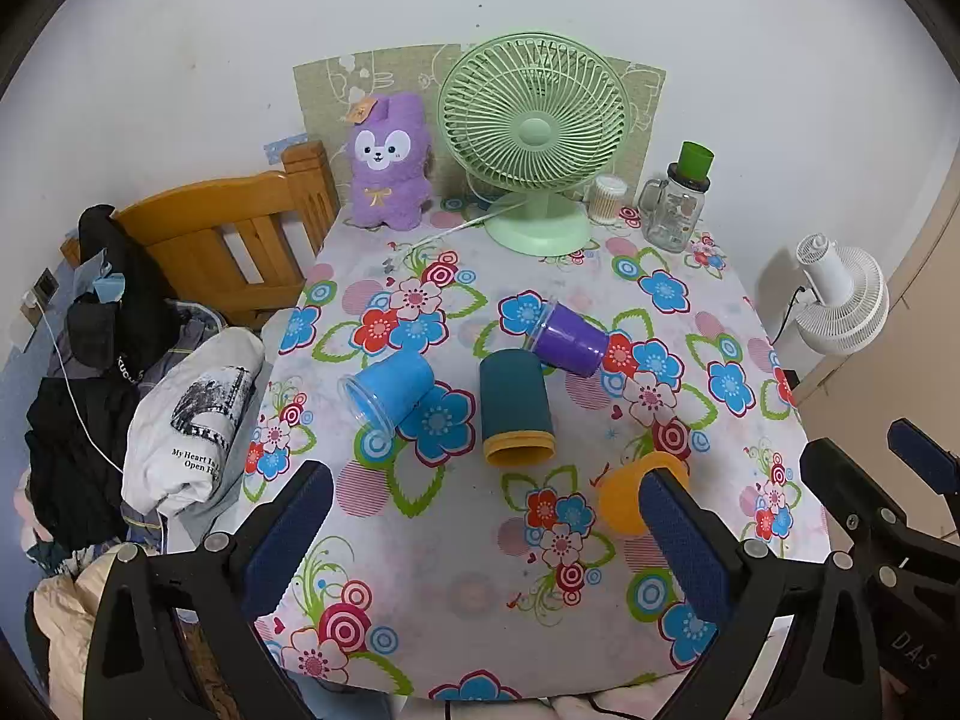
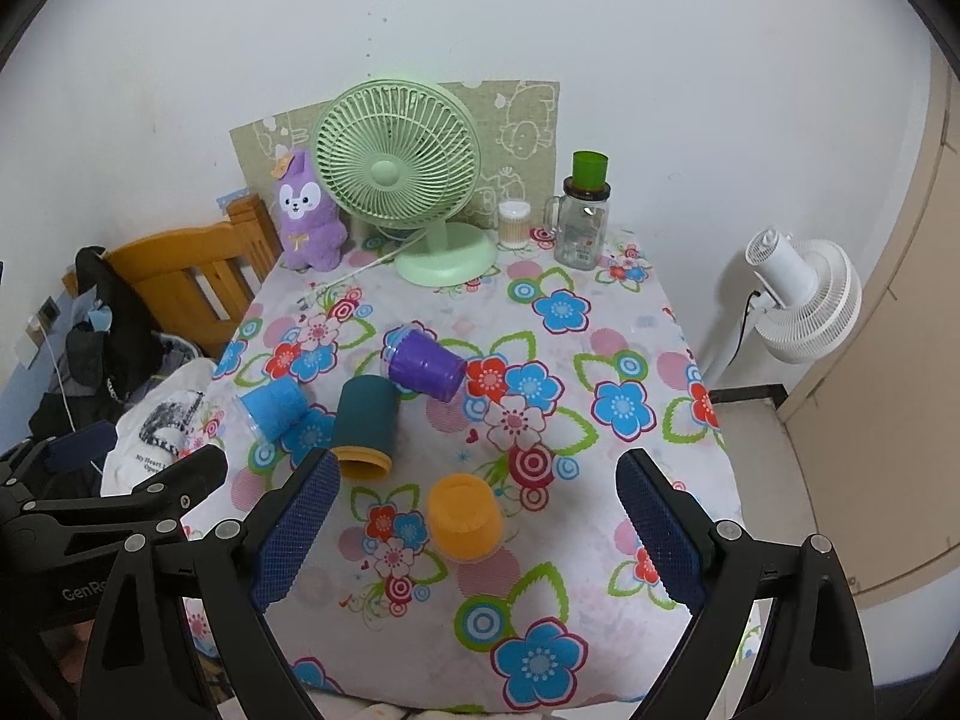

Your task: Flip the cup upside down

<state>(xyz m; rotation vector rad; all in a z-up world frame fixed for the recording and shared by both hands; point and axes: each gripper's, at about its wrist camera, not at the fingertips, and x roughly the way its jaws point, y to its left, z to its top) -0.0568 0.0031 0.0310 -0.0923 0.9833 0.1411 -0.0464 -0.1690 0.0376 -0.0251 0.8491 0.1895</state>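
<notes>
Four cups (image 2: 366, 426) lie scattered on the counter (image 2: 600, 630), so both grippers, left gripper (image 1: 486, 540) and right gripper (image 2: 480, 540), hover released, ready to choose.

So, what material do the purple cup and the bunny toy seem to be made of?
Purple cup: probably plastic, smooth with a slight sheen, and a clear see-through band at its rim. Bunny toy: plush fabric, matte, with a fuzzy pile and soft outline.

bright, even indoor light with no glare; only soft, short shadows under the green fan (image 1: 534, 138) and things near it; both views sharp around the fan, bending strongly away from it (black fisheye vignette at the corners).
</notes>
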